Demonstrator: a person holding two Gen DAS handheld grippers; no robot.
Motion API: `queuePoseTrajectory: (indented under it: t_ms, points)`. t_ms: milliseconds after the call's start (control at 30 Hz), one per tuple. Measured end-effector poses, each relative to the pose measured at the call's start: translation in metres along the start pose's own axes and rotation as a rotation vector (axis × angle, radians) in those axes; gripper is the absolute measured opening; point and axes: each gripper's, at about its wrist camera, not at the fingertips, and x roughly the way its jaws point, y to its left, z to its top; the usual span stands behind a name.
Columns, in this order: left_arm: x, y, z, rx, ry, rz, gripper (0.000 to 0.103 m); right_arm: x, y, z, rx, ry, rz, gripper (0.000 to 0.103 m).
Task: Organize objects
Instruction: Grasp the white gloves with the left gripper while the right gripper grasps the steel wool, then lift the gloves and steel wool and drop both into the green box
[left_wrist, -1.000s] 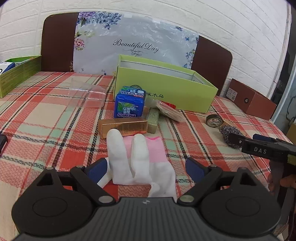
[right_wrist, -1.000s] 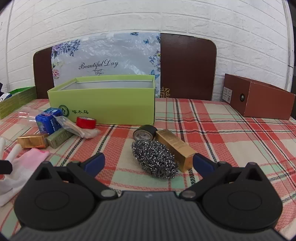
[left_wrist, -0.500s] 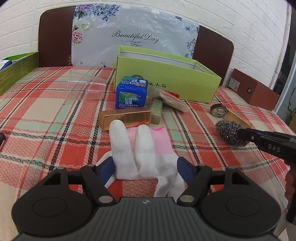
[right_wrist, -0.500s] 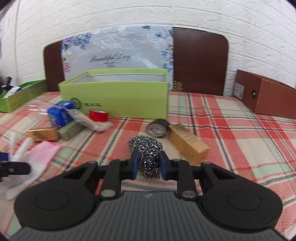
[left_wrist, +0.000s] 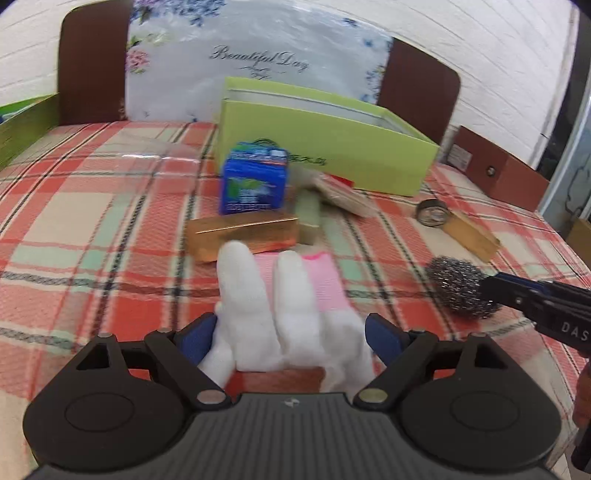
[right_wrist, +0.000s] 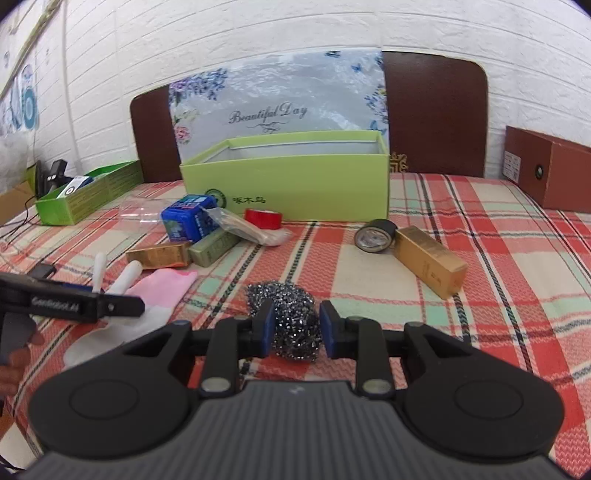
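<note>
White brick wall behind, brown headboard-looking panel with a floral "Beautiful Day" sheet (right_wrist: 275, 107) leaning on it, and a red plaid tabletop (right_wrist: 498, 266) full of small stuff. That's what we're working on.

Our right tongs (right_wrist: 296, 328) are pinching the steel wool scrubber (right_wrist: 291, 317), blue pads pressed into both sides of it. We can't tell from either view whether it's resting on the cloth or slightly off it. From the left camera the same scrubber (left_wrist: 458, 286) sits at the tip of the right tongs, off to the right.

Our left tongs (left_wrist: 286, 338) are spread, with a white glove (left_wrist: 280, 317) lying between the pads. Its fingers point away from us and a pink cuff or cloth (left_wrist: 321, 280) lies under them. The left pad looks to be touching the glove edge, the right one just beside it; the picture is a bit blurry.

Past the glove: a gold box (left_wrist: 243, 236), an olive green bar (left_wrist: 308, 218) beside it, a blue mint tin (left_wrist: 255, 182), a clear packet (right_wrist: 247, 227) and a red tape roll (right_wrist: 263, 218). Behind all that stands the open lime green box (right_wrist: 295, 188). To the right, a black tape roll (right_wrist: 375, 236) touches a second gold box (right_wrist: 428, 260). A brown carton (right_wrist: 550, 170) is far right, a green tray (right_wrist: 88, 192) far left.
</note>
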Motion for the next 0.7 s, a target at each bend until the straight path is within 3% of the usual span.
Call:
queuePoseTrajectory:
  t_ms: [100, 200, 267, 367, 500, 567, 600, 633, 700]
  points:
    - [0.006, -0.02, -0.003, 0.07, 0.002, -0.017, 0.083, -0.003, -0.003, 0.0, 0.011, -0.007, -0.002, 0.025]
    - [0.011, -0.036, -0.005, 0.152, 0.001, 0.001, 0.068, -0.004, -0.001, 0.0, -0.002, -0.01, -0.005, 0.033]
    - [0.012, -0.039, -0.006, 0.187, -0.004, 0.034, 0.049, -0.005, 0.0, 0.001, -0.011, -0.013, -0.012, 0.037]
    - [0.011, -0.03, -0.003, 0.141, 0.0, 0.025, 0.037, -0.004, 0.0, 0.001, -0.015, -0.008, -0.014, 0.04]
    - [0.007, -0.022, -0.002, 0.11, 0.003, 0.02, 0.038, -0.001, 0.002, 0.001, -0.017, 0.0, -0.007, 0.043]
    - [0.009, -0.024, -0.003, 0.11, -0.006, 0.023, 0.051, 0.0, 0.004, 0.001, -0.02, 0.004, 0.0, 0.044]
    - [0.011, -0.026, -0.003, 0.111, -0.009, 0.025, 0.051, 0.001, 0.005, 0.001, -0.022, 0.008, 0.002, 0.044]
    - [0.012, -0.029, -0.002, 0.122, -0.011, 0.031, 0.051, 0.002, 0.005, 0.001, -0.022, 0.01, 0.004, 0.044]
    - [0.013, -0.032, -0.002, 0.149, -0.009, 0.039, 0.038, 0.003, 0.007, 0.001, -0.024, 0.014, 0.009, 0.044]
